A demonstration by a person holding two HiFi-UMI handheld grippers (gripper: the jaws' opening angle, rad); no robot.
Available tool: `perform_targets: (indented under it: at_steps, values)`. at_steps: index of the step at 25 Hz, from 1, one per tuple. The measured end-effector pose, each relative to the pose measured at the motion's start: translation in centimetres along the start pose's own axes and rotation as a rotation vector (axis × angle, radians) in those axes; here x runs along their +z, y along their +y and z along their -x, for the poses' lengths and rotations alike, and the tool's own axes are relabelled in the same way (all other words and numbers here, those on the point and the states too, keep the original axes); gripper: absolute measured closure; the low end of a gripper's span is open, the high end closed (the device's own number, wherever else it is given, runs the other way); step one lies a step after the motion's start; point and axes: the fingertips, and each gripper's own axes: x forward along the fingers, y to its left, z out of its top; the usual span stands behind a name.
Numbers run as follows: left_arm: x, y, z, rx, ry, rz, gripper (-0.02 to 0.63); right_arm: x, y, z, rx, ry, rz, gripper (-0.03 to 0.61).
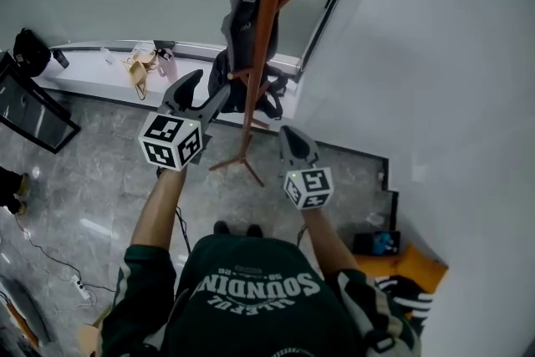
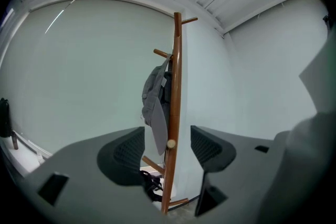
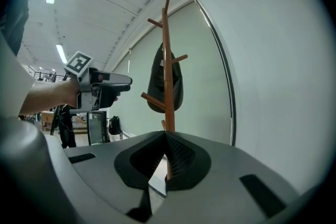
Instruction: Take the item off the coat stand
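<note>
Left gripper view: left gripper [image 2: 167, 150] jaws spread wide, nothing pinched; coat stand [image 2: 176, 107] pole shows btwn them but well beyond. Right gripper [image 3: 166, 157] jaws pressed together, empty, held lower. Bag [image 2: 152, 107] hangs ahead of and above the left gripper, on an upper peg, left side of pole, long axis vertical. Left gripper looks nearer. Bag: grey soft fabric, slack, teardrop shape. Stand: smooth brown wood, round pole, angled pegs.

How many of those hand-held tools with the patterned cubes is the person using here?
2. The left tool, jaws apart, is left of the coat stand; the right tool, jaws shut on nothing, is right of its pole. No others visible.
</note>
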Motion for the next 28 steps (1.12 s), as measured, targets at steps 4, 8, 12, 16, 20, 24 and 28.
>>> perform_targets:
  at_steps: [4, 8, 12, 16, 20, 24, 28]
  values:
    - [0.9, 0.2, -2.0, -0.016, 0.018, -0.008, 0.358, -0.3, -0.6, 0.7, -0.016, -0.003, -0.006, 0.580]
    - [1.0, 0.8, -4.5, -0.023, 0.079, -0.001, 0.359, -0.6, -1.7, 1.3, -0.054, 0.011, -0.013, 0.580]
    - [0.4, 1.3, -6.7, -0.013, 0.145, -0.008, 0.357, -0.6, -2.5, 1.8, -0.083, 0.018, -0.014, 0.580]
    - [-0.1, 1.5, -8.3, -0.021, 0.170, 0.013, 0.359, -0.8, -3.2, 2.1, -0.103, 0.023, -0.019, 0.580]
    - [-0.4, 1.9, -9.3, -0.030, 0.185, 0.041, 0.359, -1.0, -3.8, 2.5, -0.121, 0.023, -0.028, 0.580]
    - [-0.7, 2.8, -9.9, -0.031, 0.202, 0.061, 0.359, -1.3, -4.3, 2.7, -0.139, 0.025, -0.030, 0.580]
    - [-0.7, 3.4, -10.2, -0.037, 0.213, 0.056, 0.362, -1.2, -4.5, 2.7, -0.147, 0.022, -0.036, 0.580]
